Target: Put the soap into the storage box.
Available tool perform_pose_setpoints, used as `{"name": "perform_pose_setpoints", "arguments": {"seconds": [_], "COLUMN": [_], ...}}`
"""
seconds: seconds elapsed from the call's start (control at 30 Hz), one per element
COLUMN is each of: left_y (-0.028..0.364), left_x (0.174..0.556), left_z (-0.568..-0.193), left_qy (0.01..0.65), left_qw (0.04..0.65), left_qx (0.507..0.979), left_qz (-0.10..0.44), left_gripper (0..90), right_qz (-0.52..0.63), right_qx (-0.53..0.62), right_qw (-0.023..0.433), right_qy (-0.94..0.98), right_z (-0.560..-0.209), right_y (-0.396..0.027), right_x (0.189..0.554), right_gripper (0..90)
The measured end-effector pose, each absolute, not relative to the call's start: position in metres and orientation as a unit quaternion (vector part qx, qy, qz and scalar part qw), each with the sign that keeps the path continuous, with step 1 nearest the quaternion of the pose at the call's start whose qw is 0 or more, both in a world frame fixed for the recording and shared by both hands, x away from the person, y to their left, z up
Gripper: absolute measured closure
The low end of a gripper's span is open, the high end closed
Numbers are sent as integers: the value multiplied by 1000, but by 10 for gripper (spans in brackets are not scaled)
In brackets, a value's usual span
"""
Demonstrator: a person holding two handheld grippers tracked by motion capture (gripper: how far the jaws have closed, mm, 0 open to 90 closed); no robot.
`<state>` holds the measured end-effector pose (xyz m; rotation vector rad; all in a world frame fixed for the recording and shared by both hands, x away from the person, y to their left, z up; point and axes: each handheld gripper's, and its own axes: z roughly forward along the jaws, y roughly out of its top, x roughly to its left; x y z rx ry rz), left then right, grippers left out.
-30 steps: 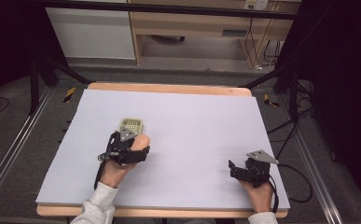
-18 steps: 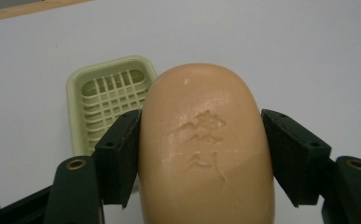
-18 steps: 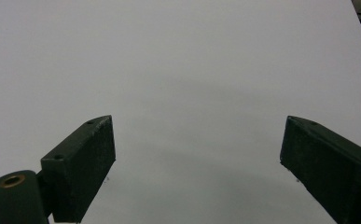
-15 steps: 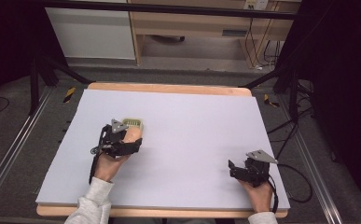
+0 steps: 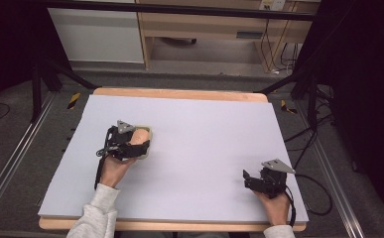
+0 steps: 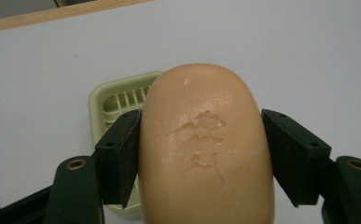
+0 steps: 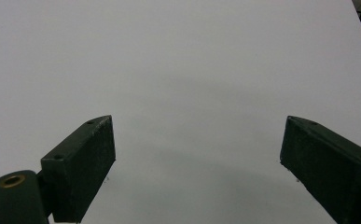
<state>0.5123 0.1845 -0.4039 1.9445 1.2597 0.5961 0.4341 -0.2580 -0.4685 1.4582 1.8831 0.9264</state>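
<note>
Left hand-held gripper clamped on soap, holding it over dish on worktop. I judge pickup done, placing in dish left. Right hand-held gripper open, idle.

A wooden-edged table topped with a pale lilac sheet spans the centre of the high view; a light-green slatted soap dish lies directly on the sheet, left of centre.

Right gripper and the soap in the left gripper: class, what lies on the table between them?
Nothing: in the high view bare white table separates the right gripper from the soap.
</note>
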Motion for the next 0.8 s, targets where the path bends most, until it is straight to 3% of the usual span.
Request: {"name": "perform_pose_setpoints", "arguments": {"seconds": [0.8], "left_y": [190], "left_x": [547], "left_z": [-416], "left_qy": [509], "left_qw": [359], "left_qx": [747], "left_qz": [231], "left_gripper": [315], "right_qz": [345], "right_qx": [548], "right_qw": [289], "right_qy": [705], "right_z": [-469], "right_y": [-258], "right_x": [435], "right_gripper": [105]}}
